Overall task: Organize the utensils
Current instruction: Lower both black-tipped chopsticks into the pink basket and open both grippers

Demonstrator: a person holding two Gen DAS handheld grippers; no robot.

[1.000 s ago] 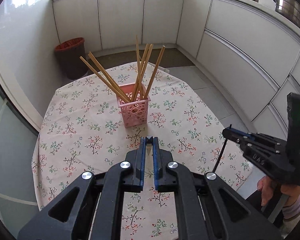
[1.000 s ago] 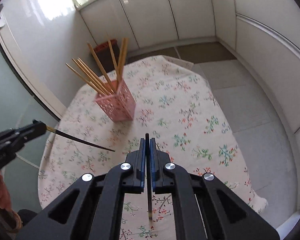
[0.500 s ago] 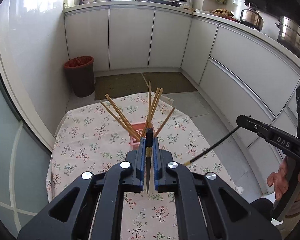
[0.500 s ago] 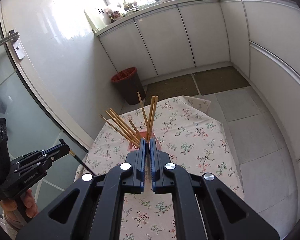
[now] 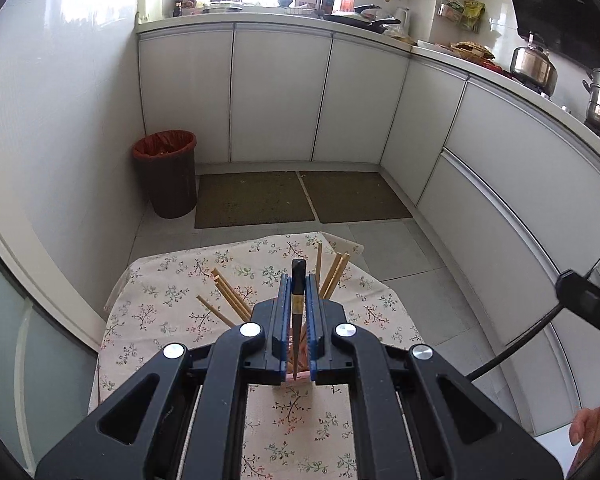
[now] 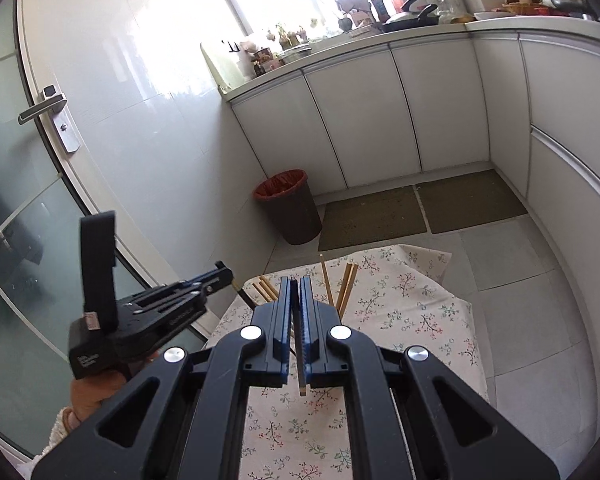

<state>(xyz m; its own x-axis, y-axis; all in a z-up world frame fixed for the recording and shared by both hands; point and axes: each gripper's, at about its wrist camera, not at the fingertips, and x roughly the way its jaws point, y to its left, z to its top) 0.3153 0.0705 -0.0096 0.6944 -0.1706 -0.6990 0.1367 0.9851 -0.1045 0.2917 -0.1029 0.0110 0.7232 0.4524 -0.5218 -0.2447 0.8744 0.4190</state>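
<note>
Each gripper is clenched on one dark chopstick. The left gripper (image 5: pixel 299 280) pinches its chopstick (image 5: pixel 298 304) between the blue pads, blunt end poking out ahead, tip pointing back toward the camera. The right gripper (image 6: pixel 295 284) grips a second one (image 6: pixel 301 364), seen almost edge-on between its jaws. Both are held in the air above the table, not yet in the holder.

Most of the sorting looks done: a bunch of wooden chopsticks (image 5: pixel 332 274) already stands splayed in the pink holder (image 5: pixel 290 376), which sits near the middle of the table and is almost wholly hidden behind the grippers. No loose utensils show on the visible cloth, so what seems left is lowering these two dark chopsticks into the holder and letting go.

The table (image 5: pixel 168 292) wears a cream cloth printed with small flowers, draped over its far edge. It stands in a kitchen with white cabinets, grey floor tiles and two brown mats (image 5: pixel 256 198). A brown bin (image 5: pixel 166 174) stands by the wall beyond the far left corner, and pots sit on the counter to the right.
</note>
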